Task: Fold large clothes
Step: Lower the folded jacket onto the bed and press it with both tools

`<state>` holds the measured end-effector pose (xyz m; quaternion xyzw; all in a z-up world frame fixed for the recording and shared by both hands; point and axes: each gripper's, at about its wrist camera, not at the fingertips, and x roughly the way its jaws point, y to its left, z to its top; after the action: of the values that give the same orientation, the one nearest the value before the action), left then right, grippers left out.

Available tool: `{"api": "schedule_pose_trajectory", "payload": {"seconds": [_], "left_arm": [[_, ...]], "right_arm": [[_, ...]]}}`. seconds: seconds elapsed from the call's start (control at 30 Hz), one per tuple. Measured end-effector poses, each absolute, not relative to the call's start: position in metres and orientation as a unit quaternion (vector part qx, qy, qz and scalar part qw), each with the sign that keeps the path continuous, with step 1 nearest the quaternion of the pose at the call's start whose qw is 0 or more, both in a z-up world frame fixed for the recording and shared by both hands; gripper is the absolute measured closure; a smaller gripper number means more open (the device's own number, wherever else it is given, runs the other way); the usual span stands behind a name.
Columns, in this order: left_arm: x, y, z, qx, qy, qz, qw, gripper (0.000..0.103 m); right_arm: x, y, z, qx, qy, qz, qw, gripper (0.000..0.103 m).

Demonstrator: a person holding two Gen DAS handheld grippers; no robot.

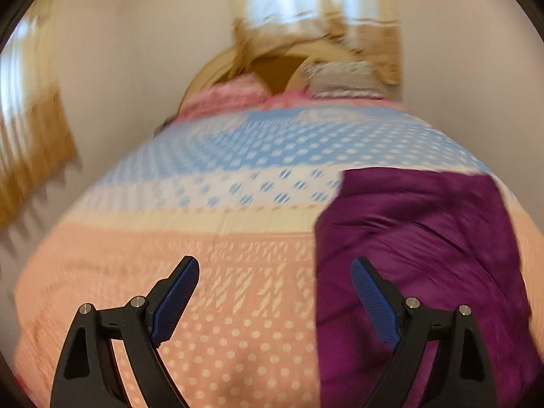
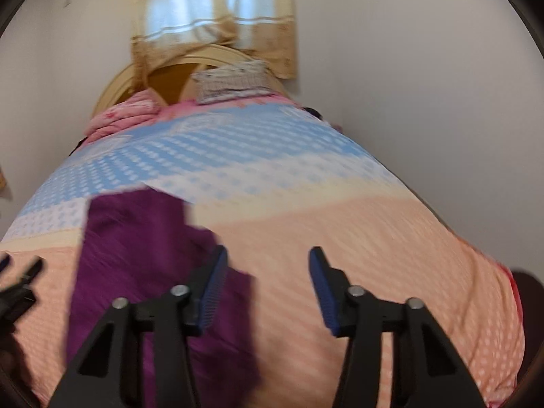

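Observation:
A purple garment [image 1: 418, 255] lies flat on the bed's patterned cover [image 1: 238, 238], roughly folded into a long strip. In the left wrist view it sits at the right, under my right-hand finger. My left gripper [image 1: 275, 268] is open and empty above the cover, at the garment's left edge. In the right wrist view the garment [image 2: 142, 255] lies at the left. My right gripper [image 2: 268, 258] is open and empty above the garment's right edge. The left gripper [image 2: 20, 268] shows at that view's left edge.
The bed cover [image 2: 374, 231] is peach with dots near me, blue and white farther off. Pink bedding [image 2: 119, 115] and a pillow [image 2: 231, 81] lie at the wooden headboard [image 2: 170, 78]. A curtained window [image 2: 210, 10] is behind. Walls flank the bed.

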<state>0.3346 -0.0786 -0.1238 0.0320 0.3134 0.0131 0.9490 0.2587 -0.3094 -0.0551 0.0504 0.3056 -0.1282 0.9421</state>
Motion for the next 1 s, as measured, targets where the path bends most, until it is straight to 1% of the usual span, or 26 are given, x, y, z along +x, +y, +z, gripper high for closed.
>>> {"api": "schedule_pose_trajectory", "payload": {"seconds": [0.1,0.2,0.3,0.5,0.6,0.83,1.0], "left_arm": [[0.354,-0.077,-0.128,-0.012,0.331,0.019,0.943,0.012],[0.361,-0.084,-0.127,-0.019,0.331,0.017,0.943,0.012],[0.375,-0.097,-0.13,-0.022,0.331,0.002,0.943,0.012],[0.395,-0.126,-0.146,-0.022,0.351,-0.056,0.935,0.012],[0.393,-0.154,-0.165,0.014,0.368,-0.073,0.927,0.012],[0.387,-0.176,-0.183,0.033,0.349,-0.075,0.933,0.01],[0.396,-0.167,-0.195,-0.009,0.37,-0.096,0.924,0.006]], "right_arm": [[0.292,-0.279,-0.053,0.055,0.321,-0.114,0.939,0.058],[0.322,-0.262,-0.065,0.06,0.323,-0.115,0.937,0.059],[0.333,-0.271,-0.095,0.085,0.334,-0.115,0.932,0.068],[0.308,-0.3,-0.146,0.11,0.37,-0.14,0.912,0.069],[0.293,-0.305,-0.161,0.105,0.369,-0.148,0.912,0.069],[0.288,-0.32,-0.173,0.129,0.36,-0.147,0.912,0.069],[0.287,-0.326,-0.183,0.145,0.353,-0.141,0.913,0.068]]}}
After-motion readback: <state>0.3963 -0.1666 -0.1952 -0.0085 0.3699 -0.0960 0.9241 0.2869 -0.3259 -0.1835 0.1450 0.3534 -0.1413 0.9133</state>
